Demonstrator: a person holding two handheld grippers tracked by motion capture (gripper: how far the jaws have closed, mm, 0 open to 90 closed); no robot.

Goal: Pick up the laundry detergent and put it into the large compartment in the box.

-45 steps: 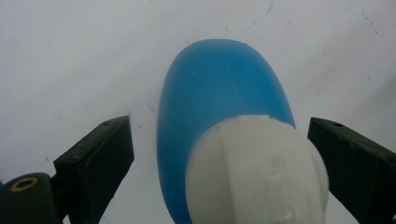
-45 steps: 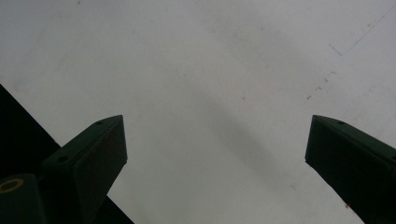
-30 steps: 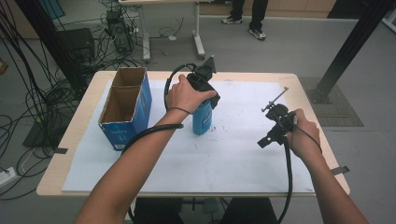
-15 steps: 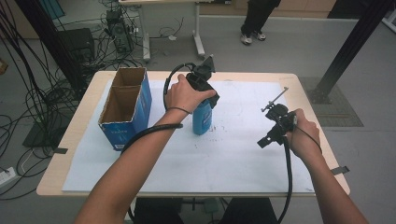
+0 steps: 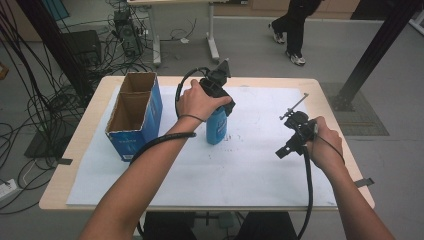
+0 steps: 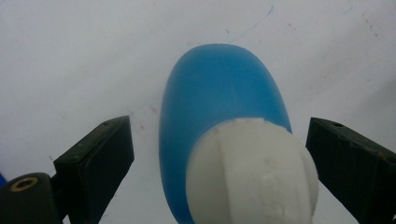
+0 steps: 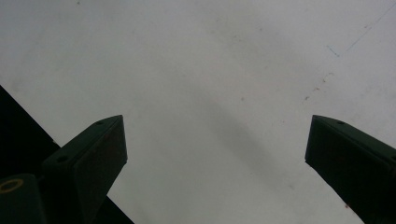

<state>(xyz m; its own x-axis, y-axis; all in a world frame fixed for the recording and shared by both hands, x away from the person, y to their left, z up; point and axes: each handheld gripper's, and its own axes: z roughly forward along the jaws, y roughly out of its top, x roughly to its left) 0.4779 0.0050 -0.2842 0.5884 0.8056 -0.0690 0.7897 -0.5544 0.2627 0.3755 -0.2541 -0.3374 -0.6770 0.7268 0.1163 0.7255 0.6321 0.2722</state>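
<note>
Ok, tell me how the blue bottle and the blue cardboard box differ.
1. The blue bottle is rounded and smooth; the blue cardboard box is rectangular with flat walls.
2. The bottle is closed with a white cap; the box stands open-topped, its brown inside showing.
3. The bottle sits between the open jaws of the left gripper; the box stands apart, untouched.
Both are blue and stand upright on the white sheet.

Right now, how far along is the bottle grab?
Done: the left gripper hangs over the upright blue bottle, straddling its white cap. In hand: nothing yet; both fingers stand clear of the cap. Left: close, lift, probably move it to the open cardboard box. The right gripper is open over the white sheet.
</note>
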